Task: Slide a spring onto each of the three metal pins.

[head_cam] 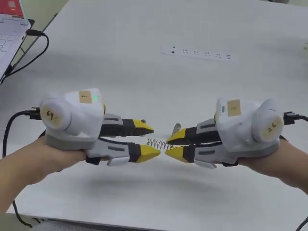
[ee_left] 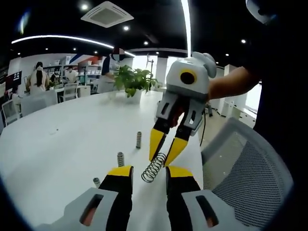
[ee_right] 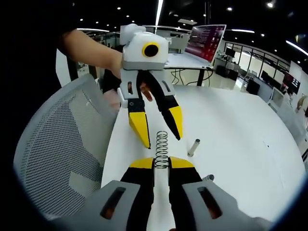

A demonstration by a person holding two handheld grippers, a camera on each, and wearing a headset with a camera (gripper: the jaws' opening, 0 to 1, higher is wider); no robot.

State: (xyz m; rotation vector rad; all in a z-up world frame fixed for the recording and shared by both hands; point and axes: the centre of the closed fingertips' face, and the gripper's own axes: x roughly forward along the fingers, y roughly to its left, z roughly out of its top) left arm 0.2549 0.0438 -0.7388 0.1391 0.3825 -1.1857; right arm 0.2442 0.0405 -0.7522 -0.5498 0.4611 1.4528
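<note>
The white counter (head_cam: 144,86) carries the work. Nearest, the right gripper (ee_right: 162,163) is clamped on one end of a spring (ee_right: 162,142). The left gripper (ee_left: 150,169), jaws apart, faces the spring's free end. Just beyond stands a bare metal pin (ee_right: 193,147), and far off lies a power strip (head_cam: 197,53).

The laptop (head_cam: 8,30) is cut off at the left edge. The right gripper (head_cam: 167,146) hides one end of the spring (head_cam: 155,143).

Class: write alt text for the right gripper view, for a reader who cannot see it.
The right hand-held gripper is shut on a spring, whose far end sits between the open jaws of the left hand-held gripper. Two pins sit on the table nearby.
</note>
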